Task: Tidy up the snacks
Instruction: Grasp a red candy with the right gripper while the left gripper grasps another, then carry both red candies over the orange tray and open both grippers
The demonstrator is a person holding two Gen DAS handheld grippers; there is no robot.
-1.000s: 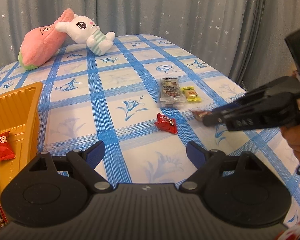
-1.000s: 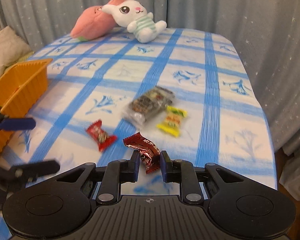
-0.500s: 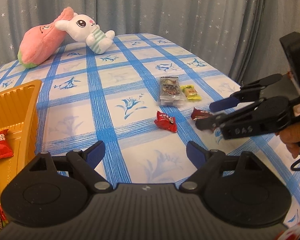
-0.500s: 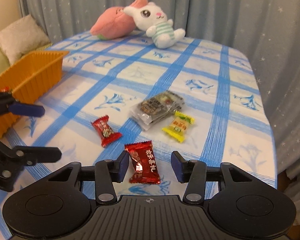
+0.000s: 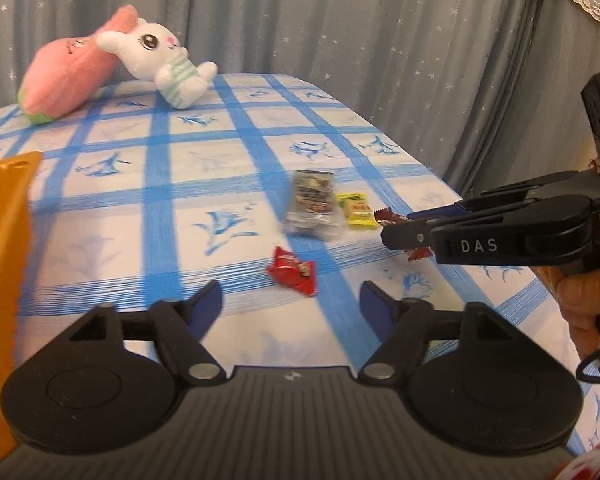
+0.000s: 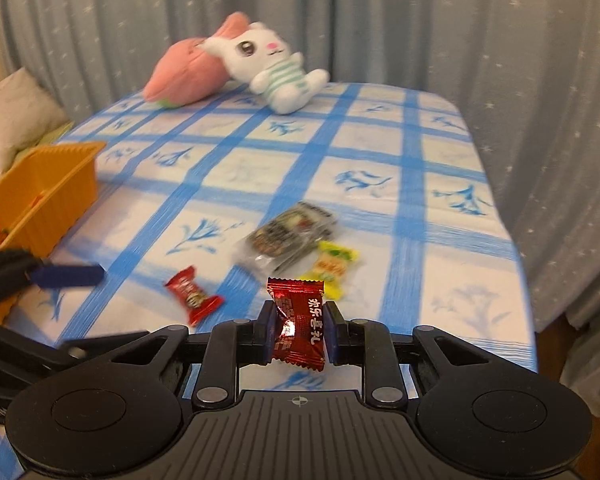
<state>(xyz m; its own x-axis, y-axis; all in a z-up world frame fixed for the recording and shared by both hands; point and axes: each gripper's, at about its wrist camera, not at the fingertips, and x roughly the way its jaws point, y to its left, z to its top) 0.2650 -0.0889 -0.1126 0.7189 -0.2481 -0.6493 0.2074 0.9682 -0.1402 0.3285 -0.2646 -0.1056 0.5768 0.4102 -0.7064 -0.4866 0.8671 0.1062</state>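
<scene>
My right gripper [image 6: 299,324] is closing its jaws on a dark red candy [image 6: 300,322]; both pads press on the wrapper and it hangs above the cloth. In the left wrist view the right gripper [image 5: 404,229] comes in from the right with the wrapper's ends showing. My left gripper [image 5: 292,304] is closing with nothing between its fingers; a bright red candy [image 5: 293,271] lies just ahead of it. A clear snack packet [image 5: 310,204] and a yellow candy [image 5: 356,210] lie side by side beyond. The orange basket [image 6: 48,184] stands at the left with snacks inside.
A pink plush [image 6: 184,76] and a white rabbit plush [image 6: 276,72] lie at the far end of the blue-checked tablecloth [image 6: 412,200]. Grey star curtains hang behind and to the right. The table's right edge drops off close to the snacks. A pillow [image 6: 12,124] sits far left.
The right gripper opened around the dark red candy, then shut on it and lifted it off the cloth. The left jaws have narrowed.
</scene>
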